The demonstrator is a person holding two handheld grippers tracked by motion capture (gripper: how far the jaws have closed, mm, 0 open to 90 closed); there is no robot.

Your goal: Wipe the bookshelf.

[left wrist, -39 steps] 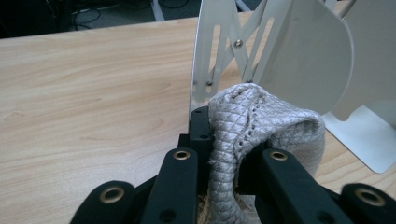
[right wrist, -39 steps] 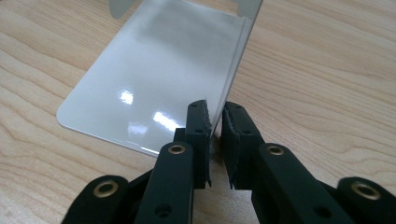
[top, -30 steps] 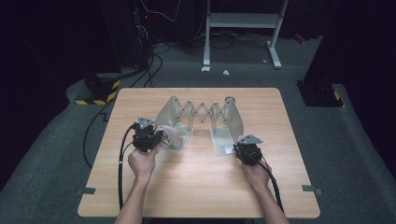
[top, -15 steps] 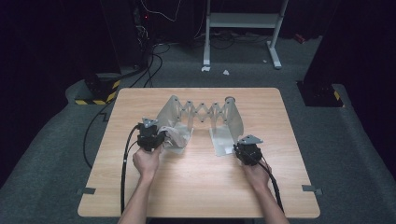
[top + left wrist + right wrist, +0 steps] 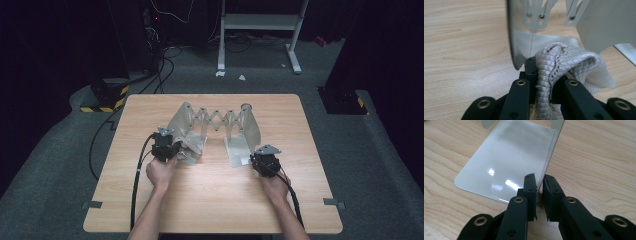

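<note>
Two grippers work at the wooden table in the high view: our left gripper sits at the left end plate of the metal expanding rack, where a grey cloth lies bunched, and our right gripper sits at the rack's right base plate.

In the left gripper view, our jaws are clenched on the quilted cloth, which bulges up just beside the rack's upright plate.

In the right gripper view, our jaws pinch the thin edge of the glossy base plate lying flat on the wood.
</note>
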